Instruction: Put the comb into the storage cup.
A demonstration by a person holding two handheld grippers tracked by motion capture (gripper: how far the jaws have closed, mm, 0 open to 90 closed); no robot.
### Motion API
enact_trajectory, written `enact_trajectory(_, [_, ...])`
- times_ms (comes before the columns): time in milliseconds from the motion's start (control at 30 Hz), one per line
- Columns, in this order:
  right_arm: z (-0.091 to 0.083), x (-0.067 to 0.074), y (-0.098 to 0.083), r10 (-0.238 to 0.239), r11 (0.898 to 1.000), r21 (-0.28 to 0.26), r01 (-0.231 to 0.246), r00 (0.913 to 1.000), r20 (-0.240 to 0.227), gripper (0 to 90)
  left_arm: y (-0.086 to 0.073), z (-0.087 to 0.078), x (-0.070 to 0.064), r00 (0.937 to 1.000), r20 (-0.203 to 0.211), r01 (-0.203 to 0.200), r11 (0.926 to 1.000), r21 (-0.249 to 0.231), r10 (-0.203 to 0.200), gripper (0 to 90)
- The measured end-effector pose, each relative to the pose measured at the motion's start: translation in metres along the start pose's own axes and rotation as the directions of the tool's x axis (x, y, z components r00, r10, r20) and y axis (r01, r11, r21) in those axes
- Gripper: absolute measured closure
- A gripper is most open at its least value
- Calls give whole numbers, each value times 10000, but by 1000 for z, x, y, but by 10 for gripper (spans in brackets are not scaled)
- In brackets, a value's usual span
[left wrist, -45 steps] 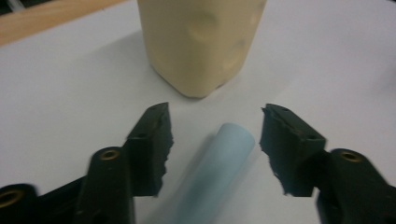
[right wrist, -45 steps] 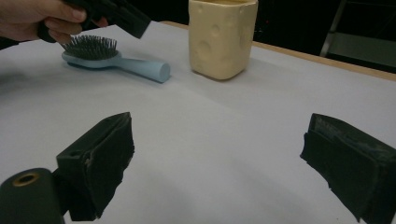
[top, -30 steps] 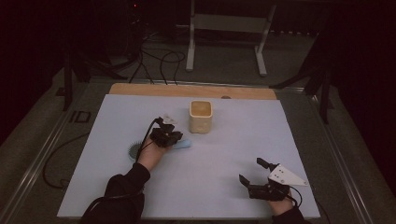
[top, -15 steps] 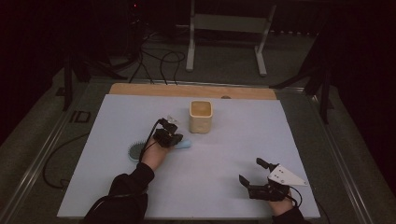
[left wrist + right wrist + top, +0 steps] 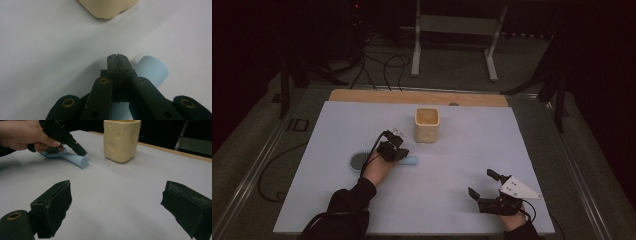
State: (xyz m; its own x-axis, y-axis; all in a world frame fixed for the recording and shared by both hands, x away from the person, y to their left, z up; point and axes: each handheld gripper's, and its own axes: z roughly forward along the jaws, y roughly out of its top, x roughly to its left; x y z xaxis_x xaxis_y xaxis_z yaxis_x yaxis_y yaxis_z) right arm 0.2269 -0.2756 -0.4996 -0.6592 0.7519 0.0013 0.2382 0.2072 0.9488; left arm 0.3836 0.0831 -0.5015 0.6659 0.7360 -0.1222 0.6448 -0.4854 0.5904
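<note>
A light blue hairbrush (image 5: 411, 161) lies on the white table sheet (image 5: 472, 145), its round bristle head (image 5: 357, 161) to the left and its handle (image 5: 77, 160) pointing right. My left gripper (image 5: 402, 154) is shut, and its tips rest just over the handle (image 5: 152, 70) with nothing between the jaws (image 5: 117, 62). A cream cup (image 5: 427, 125) with dimpled sides stands upright just behind the brush. My right gripper (image 5: 482, 184) hovers low near the front right of the table, open and empty (image 5: 117, 202), facing the cup (image 5: 121, 140) and the left gripper (image 5: 81, 151).
A wooden strip (image 5: 412, 96) borders the table's far edge. Beyond it on the dark floor stand a metal frame (image 5: 457, 30) and loose cables (image 5: 382, 65). The left hand (image 5: 22, 135) and a dark sleeve (image 5: 342, 210) reach in from the front.
</note>
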Motion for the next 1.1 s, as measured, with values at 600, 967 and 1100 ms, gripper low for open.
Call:
enact_trajectory(600, [0,0,0,35,10000,-4,-35,10000,-4,84,-24,-16,-17,9974,494,-544,9979,365,525,900])
enact_trajectory(967, [0,1,1,61,10000,-6,-61,10000,-34,84,-46,-34,-21,9954,666,-726,9957,577,687,900])
enact_trajectory(1100, [1,1,1,62,10000,-13,-62,10000,-62,84,-55,-41,-24,9949,587,-859,9941,669,820,900])
